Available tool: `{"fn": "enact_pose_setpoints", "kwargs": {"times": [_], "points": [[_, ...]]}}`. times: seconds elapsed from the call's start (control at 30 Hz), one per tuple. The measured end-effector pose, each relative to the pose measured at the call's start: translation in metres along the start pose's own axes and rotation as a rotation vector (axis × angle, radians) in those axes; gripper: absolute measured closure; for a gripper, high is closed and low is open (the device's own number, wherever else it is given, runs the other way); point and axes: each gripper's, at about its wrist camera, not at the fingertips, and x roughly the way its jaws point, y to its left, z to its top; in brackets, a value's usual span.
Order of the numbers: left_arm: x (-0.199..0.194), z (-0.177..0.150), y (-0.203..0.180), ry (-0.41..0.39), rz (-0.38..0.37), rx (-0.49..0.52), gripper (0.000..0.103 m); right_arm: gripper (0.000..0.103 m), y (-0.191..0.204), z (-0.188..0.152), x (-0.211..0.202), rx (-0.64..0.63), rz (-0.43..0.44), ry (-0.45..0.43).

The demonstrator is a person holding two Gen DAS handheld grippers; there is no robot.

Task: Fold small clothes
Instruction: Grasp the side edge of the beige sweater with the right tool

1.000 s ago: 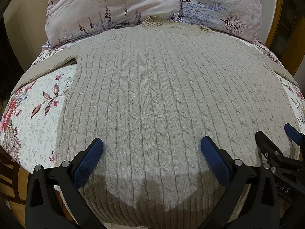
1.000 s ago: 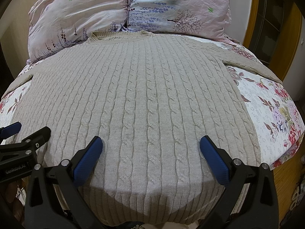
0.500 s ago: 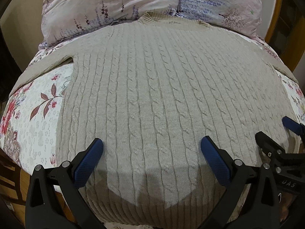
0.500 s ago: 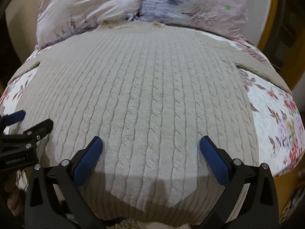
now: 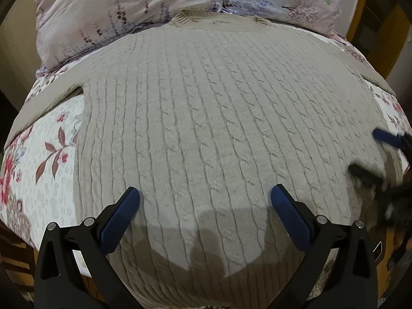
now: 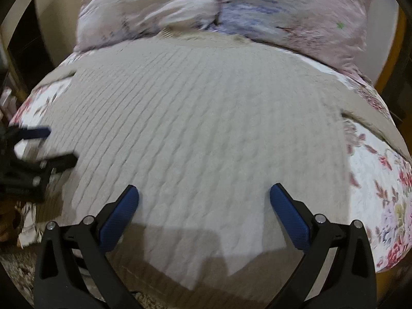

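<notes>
A beige cable-knit sweater [image 5: 206,118] lies flat on the bed, collar [image 5: 219,20] toward the pillows, sleeves spread to both sides. It also fills the right wrist view [image 6: 200,128], blurred. My left gripper [image 5: 205,197] is open and empty above the sweater's hem. My right gripper [image 6: 204,195] is open and empty above the hem too. The right gripper shows blurred at the right edge of the left wrist view [image 5: 370,154]. The left gripper shows at the left edge of the right wrist view [image 6: 51,145].
Two floral pillows [image 5: 154,7] lie at the head of the bed. A floral bedsheet [image 5: 38,154] shows either side of the sweater. A wooden headboard post [image 5: 370,13] stands at the back right. The bed's near edge lies just below the hem.
Both grippers have moved forward and higher over the sweater, staying open. The right gripper has swung toward the right, its view is now blurred.
</notes>
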Motion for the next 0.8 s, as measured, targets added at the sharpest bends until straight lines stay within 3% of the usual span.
{"fn": "enact_pose_setpoints", "kwargs": {"times": [0.13, 0.2, 0.27, 0.37, 0.53, 0.7, 0.8], "points": [[-0.003, 0.01, 0.01, -0.044, -0.002, -0.001, 0.001, 0.002, -0.062, 0.025, -0.016, 0.201, -0.066, -0.103], [-0.007, 0.018, 0.018, -0.083, 0.004, -0.004, 0.001, 0.01, -0.103, 0.033, -0.021, 0.343, -0.064, -0.133], [-0.013, 0.027, 0.027, -0.133, 0.0, -0.009, 0.001, 0.027, -0.149, 0.041, -0.021, 0.492, -0.047, -0.142], [-0.021, 0.038, 0.038, -0.193, -0.027, -0.013, 0.001, 0.044, -0.211, 0.042, -0.014, 0.698, -0.032, -0.144], [-0.017, 0.06, 0.05, -0.18, -0.056, -0.017, 0.001, 0.059, -0.297, 0.022, 0.012, 1.028, 0.001, -0.119], [-0.005, 0.077, 0.054, -0.157, -0.057, -0.013, 0.001, 0.062, -0.334, -0.001, 0.023, 1.174, 0.006, -0.148], [0.005, 0.086, 0.055, -0.153, -0.045, -0.016, 0.001, 0.071, -0.347, -0.009, 0.029, 1.221, 0.015, -0.176]]}}
